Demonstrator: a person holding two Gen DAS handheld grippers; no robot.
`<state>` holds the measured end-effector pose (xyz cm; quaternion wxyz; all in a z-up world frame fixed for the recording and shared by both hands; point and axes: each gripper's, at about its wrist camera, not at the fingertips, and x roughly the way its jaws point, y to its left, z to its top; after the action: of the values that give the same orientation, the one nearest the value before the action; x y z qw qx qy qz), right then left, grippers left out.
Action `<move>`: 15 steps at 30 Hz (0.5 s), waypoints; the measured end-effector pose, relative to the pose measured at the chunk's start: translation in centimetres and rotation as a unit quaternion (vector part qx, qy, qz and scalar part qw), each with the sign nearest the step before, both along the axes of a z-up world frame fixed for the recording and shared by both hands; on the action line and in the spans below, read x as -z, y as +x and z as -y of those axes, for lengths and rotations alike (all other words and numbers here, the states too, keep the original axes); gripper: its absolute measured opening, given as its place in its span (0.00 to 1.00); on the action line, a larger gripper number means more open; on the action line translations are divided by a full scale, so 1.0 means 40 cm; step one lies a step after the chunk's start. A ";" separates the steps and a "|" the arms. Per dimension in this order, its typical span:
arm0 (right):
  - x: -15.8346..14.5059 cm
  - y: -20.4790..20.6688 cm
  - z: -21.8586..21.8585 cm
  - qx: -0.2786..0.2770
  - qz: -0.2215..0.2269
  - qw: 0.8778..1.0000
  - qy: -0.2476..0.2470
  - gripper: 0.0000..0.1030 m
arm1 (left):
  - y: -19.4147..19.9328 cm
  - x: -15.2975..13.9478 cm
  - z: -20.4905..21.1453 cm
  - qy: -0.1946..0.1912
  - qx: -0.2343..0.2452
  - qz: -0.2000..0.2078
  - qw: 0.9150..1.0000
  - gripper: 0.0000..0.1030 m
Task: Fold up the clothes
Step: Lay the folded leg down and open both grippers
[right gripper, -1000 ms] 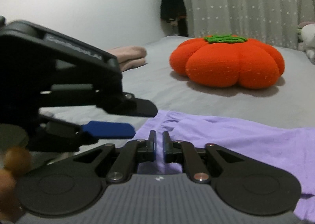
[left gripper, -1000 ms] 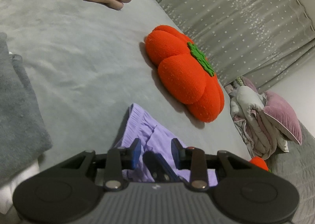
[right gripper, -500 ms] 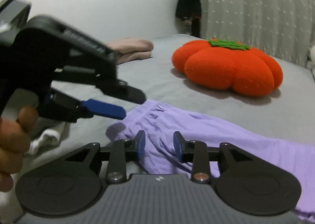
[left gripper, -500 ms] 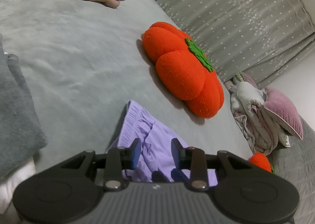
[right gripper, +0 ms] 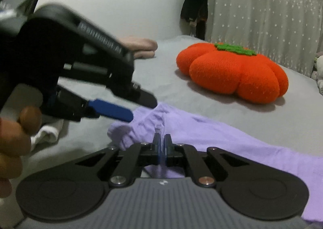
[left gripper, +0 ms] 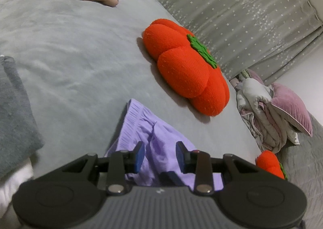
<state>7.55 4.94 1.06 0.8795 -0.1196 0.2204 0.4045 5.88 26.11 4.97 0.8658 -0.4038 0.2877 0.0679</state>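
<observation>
While the purple garment (right gripper: pixel 201 134) lies on the grey bed (left gripper: pixel 70 51) near the pumpkin cushion (right gripper: pixel 232 71), the right gripper (right gripper: pixel 161 142) pinches its fold; the left gripper (left gripper: pixel 159 154) hovers parted above it.

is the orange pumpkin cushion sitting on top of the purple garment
No: in the right wrist view the orange pumpkin cushion rests on the grey bed cover, apart from the purple garment, with bare cover between them.

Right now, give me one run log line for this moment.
right hand-held gripper: just closed, shut on purple garment | left hand-held gripper: open over garment | bed
</observation>
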 end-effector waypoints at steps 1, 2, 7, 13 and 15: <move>0.006 0.000 -0.002 -0.001 -0.004 1.000 -0.003 0.04 | 0.000 0.000 0.001 0.000 0.000 0.000 1.000 0.33; 0.011 -0.001 -0.001 -0.001 -0.012 1.000 -0.002 0.04 | 0.000 -0.001 0.001 0.000 0.000 0.000 1.000 0.33; 0.012 -0.007 0.010 -0.018 -0.039 0.999 0.031 0.01 | 0.004 0.001 0.004 0.001 0.003 0.000 1.000 0.33; 0.022 0.001 0.010 -0.008 -0.049 0.999 0.008 0.14 | 0.006 -0.002 0.013 0.005 0.013 0.002 1.000 0.36; 0.015 0.012 0.031 -0.002 -0.064 0.998 0.020 0.22 | 0.009 -0.001 0.019 0.007 0.020 0.000 1.000 0.36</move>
<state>8.04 3.71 0.46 0.8649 -0.0767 0.2677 0.4176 6.25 25.36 5.03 0.8696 -0.3923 0.2951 0.0527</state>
